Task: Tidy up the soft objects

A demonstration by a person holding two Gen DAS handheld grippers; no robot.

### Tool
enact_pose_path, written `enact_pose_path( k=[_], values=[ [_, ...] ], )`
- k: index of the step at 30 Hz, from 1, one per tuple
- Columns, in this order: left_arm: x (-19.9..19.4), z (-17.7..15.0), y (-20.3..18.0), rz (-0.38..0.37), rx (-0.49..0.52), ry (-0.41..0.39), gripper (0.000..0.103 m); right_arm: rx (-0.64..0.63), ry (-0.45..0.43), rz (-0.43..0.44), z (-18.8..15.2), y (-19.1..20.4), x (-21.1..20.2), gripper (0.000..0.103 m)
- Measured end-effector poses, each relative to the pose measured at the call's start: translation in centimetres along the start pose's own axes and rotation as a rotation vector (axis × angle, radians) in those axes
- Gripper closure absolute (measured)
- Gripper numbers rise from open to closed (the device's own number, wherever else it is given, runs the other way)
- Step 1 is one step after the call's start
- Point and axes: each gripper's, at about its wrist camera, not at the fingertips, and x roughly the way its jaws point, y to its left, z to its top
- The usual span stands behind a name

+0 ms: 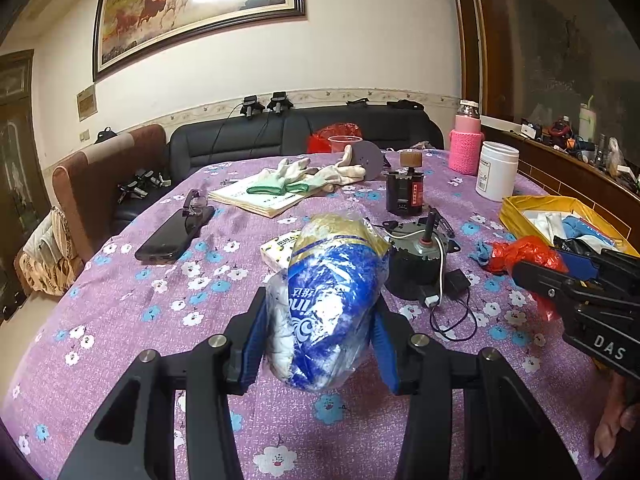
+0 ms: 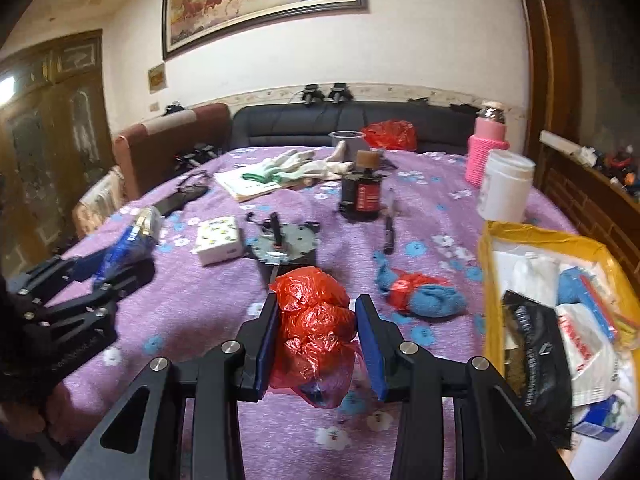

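— Soft things first: what have your fingers got?

— My left gripper [image 1: 320,340] pinches a blue-and-white plastic bag [image 1: 328,300] stuffed with something white, both blue pads [image 1: 252,344] pressed into its sides. My right gripper [image 2: 316,344] is clamped on a crumpled red plastic bag [image 2: 316,320], held just above the purple flowered tablecloth [image 2: 192,304].

— And further out?

— From the right wrist, at two o'clock of the red bag lies a blue cloth wrapped with red plastic [image 2: 420,292]. At three o'clock stands the yellow box [image 2: 492,248], already holding bags and cloth. At twelve o'clock sits a round motor part [image 2: 280,244], with a tissue pack [image 2: 218,238] at eleven.

— Beyond that?

— White work gloves [image 2: 296,164] rest on a booklet [image 2: 244,186] at the far edge, and a white jar [image 2: 506,188] and a pink knitted bottle [image 2: 488,152] stand at one o'clock.
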Motion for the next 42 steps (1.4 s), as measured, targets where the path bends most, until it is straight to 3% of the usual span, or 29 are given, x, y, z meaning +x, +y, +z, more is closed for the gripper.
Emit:
enact_pose_path(
  k=[6,14,42],
  values=[
    [0.05,-0.05,-0.02,0.001,-0.001,0.000,0.057,-0.049,-0.009,-0.161,-0.02,0.21,0.23,0.062],
    [0.09,-0.14,0.02,0.002,-0.002,0.002,0.057,-0.092,-0.007,-0.268,-0.09,0.34,0.26,0.062],
    [0.03,-0.16,-0.03,-0.005,-0.002,0.001,0.057,-0.096,0.002,-0.292,-0.27,0.22,0.63,0.062]
  ],
)
